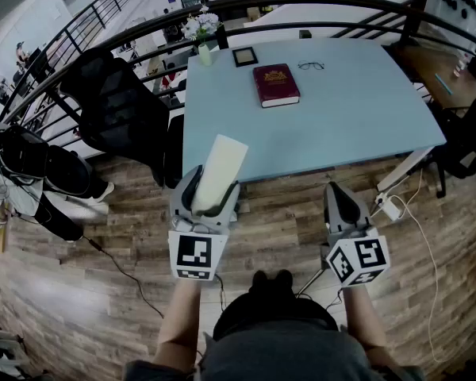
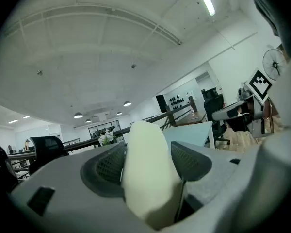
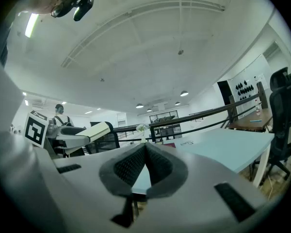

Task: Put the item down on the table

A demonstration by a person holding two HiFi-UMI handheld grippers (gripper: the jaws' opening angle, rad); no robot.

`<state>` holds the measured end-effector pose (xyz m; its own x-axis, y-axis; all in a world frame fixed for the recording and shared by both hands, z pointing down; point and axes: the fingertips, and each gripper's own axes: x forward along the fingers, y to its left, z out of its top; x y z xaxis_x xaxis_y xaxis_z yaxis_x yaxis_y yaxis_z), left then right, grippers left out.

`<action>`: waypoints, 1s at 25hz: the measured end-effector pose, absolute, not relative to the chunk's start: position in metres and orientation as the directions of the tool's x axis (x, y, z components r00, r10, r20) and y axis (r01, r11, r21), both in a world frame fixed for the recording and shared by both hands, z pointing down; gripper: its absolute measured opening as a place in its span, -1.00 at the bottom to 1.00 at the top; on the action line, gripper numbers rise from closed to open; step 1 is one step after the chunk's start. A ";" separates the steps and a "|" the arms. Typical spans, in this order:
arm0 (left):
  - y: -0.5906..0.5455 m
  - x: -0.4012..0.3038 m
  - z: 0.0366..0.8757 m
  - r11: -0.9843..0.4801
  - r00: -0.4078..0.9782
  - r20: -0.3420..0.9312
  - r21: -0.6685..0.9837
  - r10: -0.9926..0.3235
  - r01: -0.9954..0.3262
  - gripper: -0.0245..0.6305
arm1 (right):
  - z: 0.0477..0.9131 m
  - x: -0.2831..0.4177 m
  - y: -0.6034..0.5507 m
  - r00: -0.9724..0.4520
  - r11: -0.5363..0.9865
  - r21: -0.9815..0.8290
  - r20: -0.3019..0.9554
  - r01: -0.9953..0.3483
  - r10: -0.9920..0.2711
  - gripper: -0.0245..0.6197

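My left gripper (image 1: 213,187) is shut on a pale cream block (image 1: 222,165) that sticks up out of the jaws. It hangs over the wooden floor, just short of the front edge of the light blue table (image 1: 341,125). In the left gripper view the cream block (image 2: 146,174) fills the gap of the left gripper (image 2: 148,154), with both pads against it. My right gripper (image 1: 339,190) is shut and empty, also just before the table edge. In the right gripper view the right gripper (image 3: 145,150) has its jaws touching, and the cream block (image 3: 93,130) shows at the left.
On the table's far half lie a dark red book (image 1: 275,84), glasses (image 1: 310,65), a small framed picture (image 1: 244,56) and a vase of flowers (image 1: 202,34). A black office chair (image 1: 115,105) stands left of the table, and a curved railing (image 1: 317,2) runs behind. A power strip (image 1: 390,207) lies on the floor.
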<state>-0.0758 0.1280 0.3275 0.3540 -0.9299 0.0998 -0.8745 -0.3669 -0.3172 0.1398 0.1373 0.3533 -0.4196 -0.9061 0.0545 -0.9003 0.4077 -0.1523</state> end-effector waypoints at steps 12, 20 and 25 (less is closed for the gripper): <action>0.118 -0.057 0.310 -0.345 0.349 0.053 -0.345 -0.936 -0.873 0.01 | 0.349 0.156 0.128 -0.442 0.432 -0.178 0.019 -0.884 -0.897 -0.92; 0.110 -0.052 0.301 -0.307 0.318 0.030 -0.369 -0.948 -0.878 0.01 | 0.349 0.169 0.118 -0.452 0.444 -0.168 0.012 -0.880 -0.892 -0.92; 0.088 -0.057 0.300 -0.291 0.302 0.031 -0.369 -0.953 -0.882 0.01 | 0.351 0.171 0.099 -0.456 0.447 -0.172 0.014 -0.878 -0.890 -0.92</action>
